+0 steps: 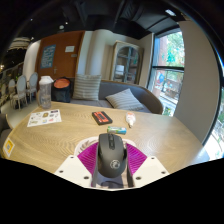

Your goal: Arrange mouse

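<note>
A dark grey computer mouse (110,155) sits between my gripper's fingers, its front pointing away over the wooden table (70,135). My gripper (110,168) is closed on the mouse: the magenta pads (88,158) press on its left and right sides. The back of the mouse hides the fingertips. I cannot tell whether the mouse rests on the table or is held just above it.
A small dark red block (101,117) and a small pink-and-white item (117,129) lie on the table beyond the mouse. A printed sheet (44,118) and a clear jar (44,92) are at the far left. A grey sofa (120,98) stands behind the table.
</note>
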